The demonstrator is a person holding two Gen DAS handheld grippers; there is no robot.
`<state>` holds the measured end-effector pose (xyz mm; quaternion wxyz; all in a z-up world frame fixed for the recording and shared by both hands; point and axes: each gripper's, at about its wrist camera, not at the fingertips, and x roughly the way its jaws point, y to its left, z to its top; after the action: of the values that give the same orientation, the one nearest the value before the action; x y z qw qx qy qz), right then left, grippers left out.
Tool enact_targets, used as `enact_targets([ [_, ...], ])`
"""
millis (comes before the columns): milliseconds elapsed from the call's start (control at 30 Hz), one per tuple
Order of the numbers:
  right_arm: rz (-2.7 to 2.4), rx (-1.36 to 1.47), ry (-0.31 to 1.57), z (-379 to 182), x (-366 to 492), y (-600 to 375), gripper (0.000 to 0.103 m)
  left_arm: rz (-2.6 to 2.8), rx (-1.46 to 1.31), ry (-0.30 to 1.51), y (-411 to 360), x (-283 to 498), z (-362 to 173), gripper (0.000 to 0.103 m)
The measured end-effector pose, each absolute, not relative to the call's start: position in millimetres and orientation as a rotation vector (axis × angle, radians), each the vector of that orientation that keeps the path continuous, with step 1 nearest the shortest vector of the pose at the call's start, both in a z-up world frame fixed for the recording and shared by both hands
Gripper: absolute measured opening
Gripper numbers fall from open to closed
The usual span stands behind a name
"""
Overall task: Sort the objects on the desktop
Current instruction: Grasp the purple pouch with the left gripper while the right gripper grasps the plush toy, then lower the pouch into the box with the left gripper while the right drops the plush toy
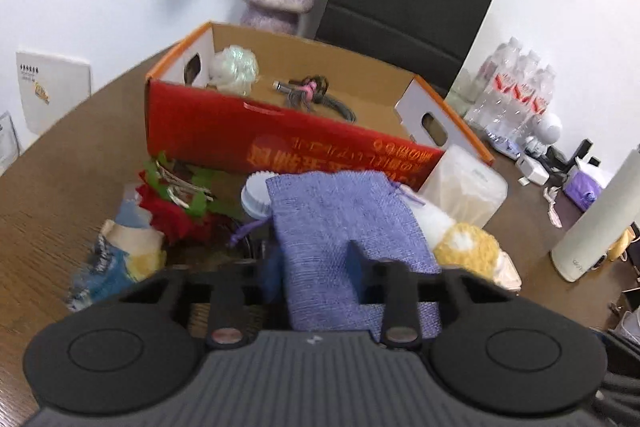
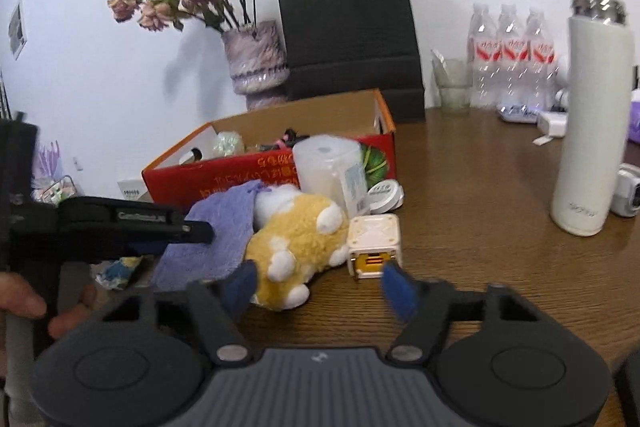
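Note:
My left gripper (image 1: 314,261) is shut on a purple fabric pouch (image 1: 340,211), which drapes over its fingers. From the right wrist view, the left gripper (image 2: 196,227) comes in from the left with the pouch (image 2: 216,235) at its tip, and a hand (image 2: 24,299) holds its handle. Behind it stands the red cardboard box (image 1: 280,143) (image 2: 240,175), holding an iridescent ball (image 1: 236,67) and a tied cable bundle (image 1: 312,91). My right gripper (image 2: 318,289) is open around the near end of a yellow-and-white plush toy (image 2: 296,247). Its right pad is clear of the toy.
A cream cube charger (image 2: 374,247), a round white tin (image 2: 384,195) and a translucent container (image 2: 328,167) lie by the plush. A red fabric flower (image 1: 172,211) and a white brush (image 1: 256,195) sit left of the pouch. A white flask (image 2: 588,123), water bottles (image 2: 508,59), a black bag (image 2: 348,35) and a vase (image 2: 256,63) stand behind.

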<state>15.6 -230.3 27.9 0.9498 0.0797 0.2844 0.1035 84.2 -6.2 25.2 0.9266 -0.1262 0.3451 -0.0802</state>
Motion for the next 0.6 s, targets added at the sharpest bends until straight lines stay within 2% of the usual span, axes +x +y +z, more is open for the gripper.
enact_targets([
  [133, 0.244, 0.173, 0.6, 25.9, 34.7, -216.5, 0.059, -0.188, -0.288, 0.687, 6.5, 68.3, 35.9, 0.005],
  [200, 0.24, 0.187, 0.607, 25.1, 44.4, -208.3, 0.062, -0.164, -0.279, 0.689, 9.2, 62.9, 37.2, 0.004],
  [367, 0.176, 0.239, 0.698, 16.7, 76.1, -193.3, 0.063, -0.202, -0.34, 0.66, 29.9, 37.4, 56.6, 0.004],
  [433, 0.154, 0.18, 0.731, 12.2, 85.4, -179.8, 0.07, -0.227, -0.326, 0.628, 31.6, 27.8, 66.8, 0.004],
  [467, 0.139, 0.154, 0.737, 9.5, 88.8, -174.4, 0.069, -0.236, -0.314, 0.615, 30.8, 24.6, 69.7, 0.004],
  [533, 0.128, 0.128, 0.731, 5.6, 92.2, -167.6, 0.05, -0.241, -0.291, 0.595, 28.2, 19.6, 74.7, 0.004],
  [600, 0.116, 0.102, 0.713, 9.5, 86.3, -166.0, 0.044, -0.252, -0.281, 0.581, 27.3, 16.9, 79.9, 0.004],
])
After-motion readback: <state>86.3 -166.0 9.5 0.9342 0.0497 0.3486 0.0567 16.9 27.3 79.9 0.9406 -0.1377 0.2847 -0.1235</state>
